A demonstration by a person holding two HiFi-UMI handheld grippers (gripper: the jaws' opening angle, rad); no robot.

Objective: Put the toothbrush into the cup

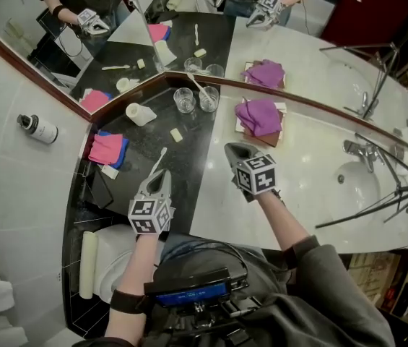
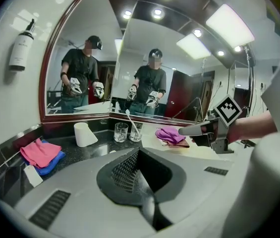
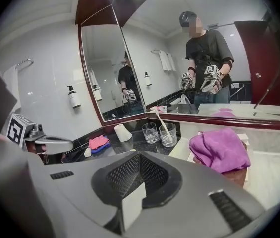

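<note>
Two clear glass cups stand side by side at the back of the counter, against the mirror. A white toothbrush leans upright in the right-hand cup; the left cup holds nothing. Another white toothbrush lies flat on the black counter, just beyond my left gripper. That gripper is shut and holds nothing. My right gripper hovers over the white counter, in front of the purple towel, shut and holding nothing. Both grippers are well short of the cups.
A purple towel lies on a tray right of the cups. Pink and blue cloths, a tipped white paper cup and a small soap sit on the black counter. The sink and tap are at right.
</note>
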